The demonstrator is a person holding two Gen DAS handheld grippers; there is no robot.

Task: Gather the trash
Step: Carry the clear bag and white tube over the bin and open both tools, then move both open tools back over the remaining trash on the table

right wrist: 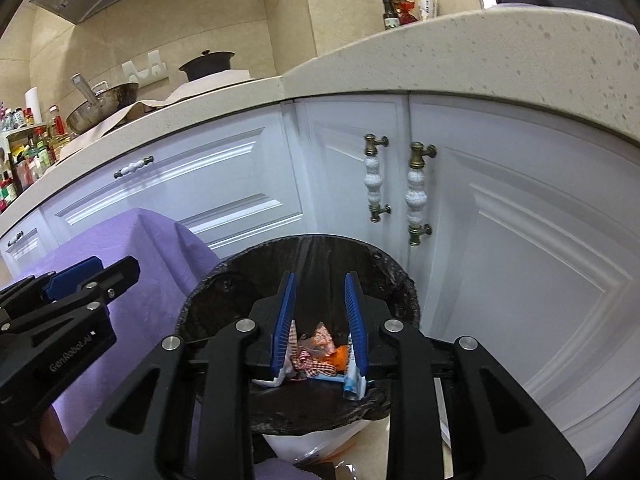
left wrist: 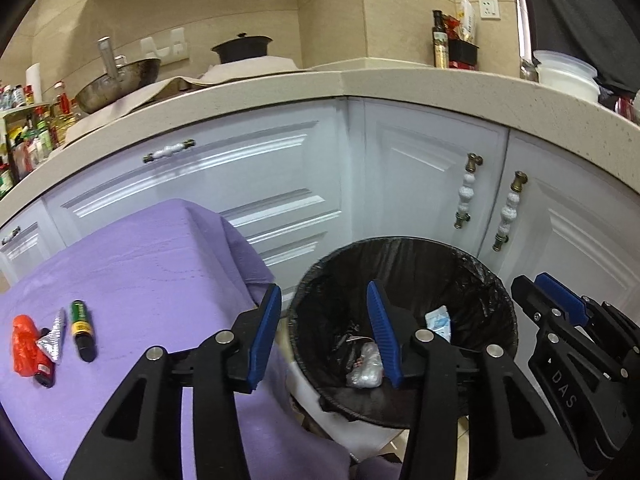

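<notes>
White panelled cabinet doors (left wrist: pixel 248 184) with pale bead-shaped handles fill the background under a speckled beige stone counter (left wrist: pixel 440 84), which carries a metal wok (left wrist: pixel 116 80) and a dark lidded pot (left wrist: pixel 242 48).

In front of the cabinets, at left, stands the bench covered with a purple cloth (left wrist: pixel 140 260). Just beside its right edge sits a round bin lined with a black plastic bag (left wrist: pixel 400 248), its mouth open.

The left tool (left wrist: pixel 326 312) hangs over the gap between the bench edge and the bin rim, its blue-padded fingers spread apart with nothing between them. The right tool (right wrist: pixel 320 296) hangs over the bin mouth, its pads a little apart and touching nothing; wrappers show in the gap, but they lie lower, down in the bin.

Inside the bin lie a crumpled clear plastic wad (left wrist: pixel 366 372), a pale blue and white packet (left wrist: pixel 438 320), a red-and-white checked wrapper (right wrist: pixel 312 362) and an orange scrap (right wrist: pixel 340 356).

On the purple cloth, well left of the left tool, three pieces of trash lie close together: a red crumpled plastic wrapper (left wrist: pixel 26 344) over a small dark object, a silver foil scrap (left wrist: pixel 54 338) just beside it, and a green and black battery-shaped cylinder (left wrist: pixel 82 330) to the right of the foil.
</notes>
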